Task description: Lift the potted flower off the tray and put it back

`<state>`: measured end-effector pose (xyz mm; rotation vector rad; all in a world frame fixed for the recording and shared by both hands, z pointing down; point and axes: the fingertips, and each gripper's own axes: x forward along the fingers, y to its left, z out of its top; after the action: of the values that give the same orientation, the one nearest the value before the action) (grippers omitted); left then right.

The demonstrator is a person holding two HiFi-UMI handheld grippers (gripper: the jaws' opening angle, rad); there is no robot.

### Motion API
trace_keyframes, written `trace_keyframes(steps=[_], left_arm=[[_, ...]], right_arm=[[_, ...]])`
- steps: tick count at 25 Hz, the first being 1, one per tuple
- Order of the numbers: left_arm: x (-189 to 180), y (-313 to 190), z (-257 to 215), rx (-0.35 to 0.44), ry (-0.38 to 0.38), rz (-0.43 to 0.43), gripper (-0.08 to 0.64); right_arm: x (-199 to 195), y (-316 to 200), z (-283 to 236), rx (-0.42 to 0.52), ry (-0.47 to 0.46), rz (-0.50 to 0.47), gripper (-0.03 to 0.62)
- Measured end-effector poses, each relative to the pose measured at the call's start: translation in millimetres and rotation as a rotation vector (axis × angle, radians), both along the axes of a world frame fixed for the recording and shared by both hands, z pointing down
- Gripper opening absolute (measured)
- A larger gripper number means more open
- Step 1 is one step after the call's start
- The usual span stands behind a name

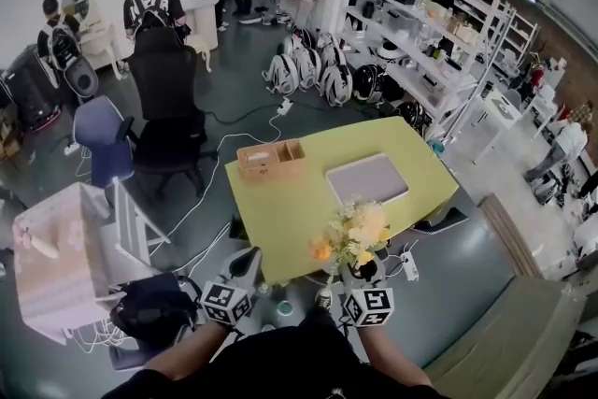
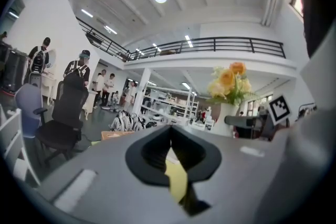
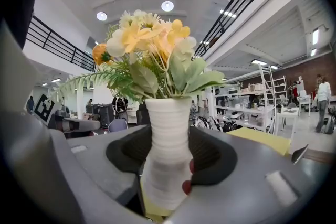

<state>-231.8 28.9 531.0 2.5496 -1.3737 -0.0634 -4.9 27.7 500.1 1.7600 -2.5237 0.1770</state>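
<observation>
Right gripper (image 3: 167, 160): pinched on pot (image 3: 168, 118) at mid-body, pot upright. Held in air by near edge of table (image 1: 280, 210), well apart from tray (image 1: 367, 179). Left gripper (image 2: 169, 136): pressed together, empty. Looked like lift done, return pending. Needed next: carry forward over tray, keep upright, lower flat, then release.
</observation>
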Motion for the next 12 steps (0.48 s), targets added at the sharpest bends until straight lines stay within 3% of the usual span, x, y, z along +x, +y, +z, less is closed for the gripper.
trace_keyframes(steps=[12], left_arm=[[12, -13, 4, -0.031, 0.007, 0.01, 0.008]], right_arm=[[10, -17, -3, 0.005, -0.003, 0.006, 0.224]])
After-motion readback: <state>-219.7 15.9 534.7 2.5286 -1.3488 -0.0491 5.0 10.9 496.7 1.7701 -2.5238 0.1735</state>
